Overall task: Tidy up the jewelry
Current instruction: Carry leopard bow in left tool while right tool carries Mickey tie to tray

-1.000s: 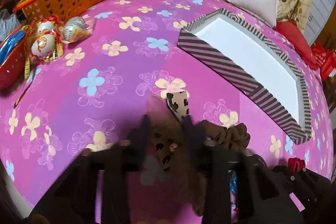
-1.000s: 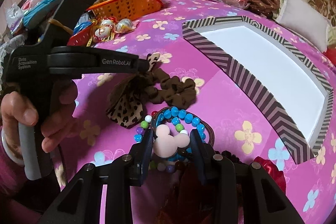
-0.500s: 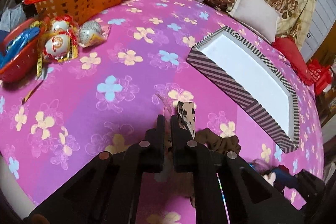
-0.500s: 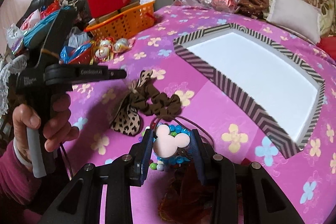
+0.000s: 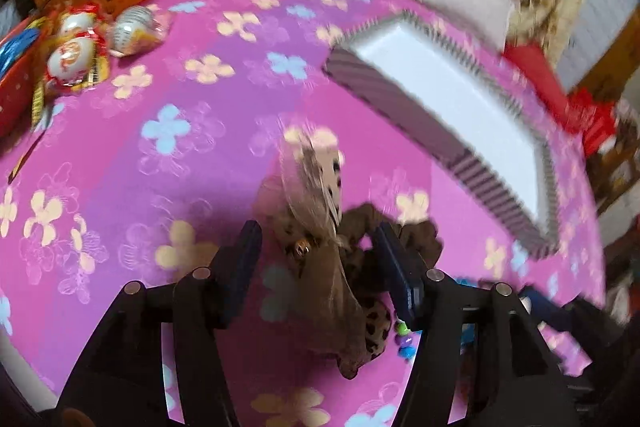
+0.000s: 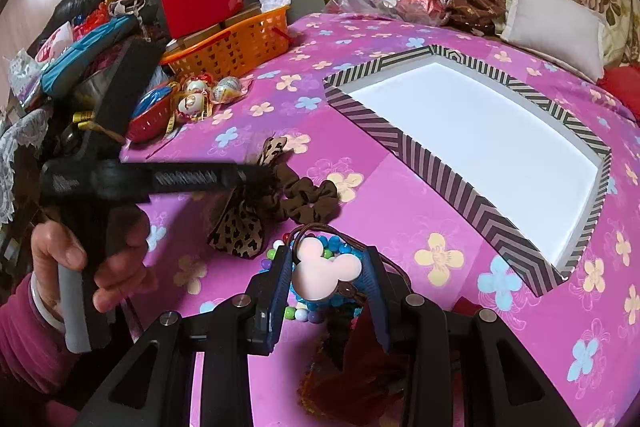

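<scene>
While the left gripper (image 5: pixel 316 259) is opening, the leopard bow scrunchie (image 5: pixel 320 227) lies loose between its fingers, long way pointing up toward the striped box (image 5: pixel 460 107) — far right. From the right view, the right gripper (image 6: pixel 326 267) pinches the pink mouse charm (image 6: pixel 326 269) over the beads (image 6: pixel 320 247) — box on its right.

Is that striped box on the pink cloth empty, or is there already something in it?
Empty. The striped box shows only a bare white floor in both views; scrunchie and beads still lie outside it on the cloth.
</scene>
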A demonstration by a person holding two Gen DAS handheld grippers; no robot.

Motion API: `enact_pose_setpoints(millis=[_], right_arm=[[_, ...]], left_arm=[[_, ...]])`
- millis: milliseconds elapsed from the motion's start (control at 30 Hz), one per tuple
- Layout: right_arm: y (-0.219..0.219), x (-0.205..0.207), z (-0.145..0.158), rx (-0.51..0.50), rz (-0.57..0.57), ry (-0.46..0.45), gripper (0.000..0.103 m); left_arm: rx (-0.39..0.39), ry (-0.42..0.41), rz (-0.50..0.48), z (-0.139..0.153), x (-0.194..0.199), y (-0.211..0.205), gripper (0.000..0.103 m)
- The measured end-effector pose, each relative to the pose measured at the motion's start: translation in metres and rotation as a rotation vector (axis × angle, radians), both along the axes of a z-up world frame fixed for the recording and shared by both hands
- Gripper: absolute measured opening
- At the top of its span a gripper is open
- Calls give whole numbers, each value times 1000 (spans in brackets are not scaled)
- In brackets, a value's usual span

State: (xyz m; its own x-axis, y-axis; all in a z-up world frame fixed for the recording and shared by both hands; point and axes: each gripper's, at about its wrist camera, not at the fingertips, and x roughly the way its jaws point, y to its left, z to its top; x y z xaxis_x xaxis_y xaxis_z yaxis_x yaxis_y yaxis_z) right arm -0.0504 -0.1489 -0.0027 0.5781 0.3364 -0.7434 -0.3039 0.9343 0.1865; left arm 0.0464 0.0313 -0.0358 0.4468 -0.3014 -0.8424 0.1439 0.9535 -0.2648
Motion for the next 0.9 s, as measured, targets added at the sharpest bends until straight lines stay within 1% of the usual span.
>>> enact_pose_setpoints(millis=[33, 67, 133, 167, 200, 233, 333, 533, 700, 900], right_arm=[[0, 0, 0, 0, -1, 0, 35], [0, -1, 0, 0, -2, -1, 35], [0, -1, 0, 0, -1, -1, 35], [0, -1, 0, -1, 0, -3, 35], [1, -2, 1, -1, 0, -5, 35], [1, -2, 2, 1, 0, -8, 35], [1, -4, 7, 4, -3, -17, 35], [0, -5, 19, 0, -10, -41, 35], [-1, -6, 31, -8, -17, -63, 35], [-10, -4, 42, -11, -37, -81, 35]], left_arm=[[14, 15, -12, -4, 1, -4, 50], [33, 24, -21, -7, 1, -7, 42], [75, -1, -27, -5, -2, -11, 35], [71, 0, -28, -5, -2, -11, 32], [62, 0, -22, -4, -3, -10, 23], [58, -1, -19, -3, -3, -8, 21], [20, -17, 0, 5, -4, 0, 19], [-5, -54, 40, 22, -8, 12, 19], [3, -95, 41, 37, -18, 8, 19], [22, -125, 27, 51, -17, -2, 19]])
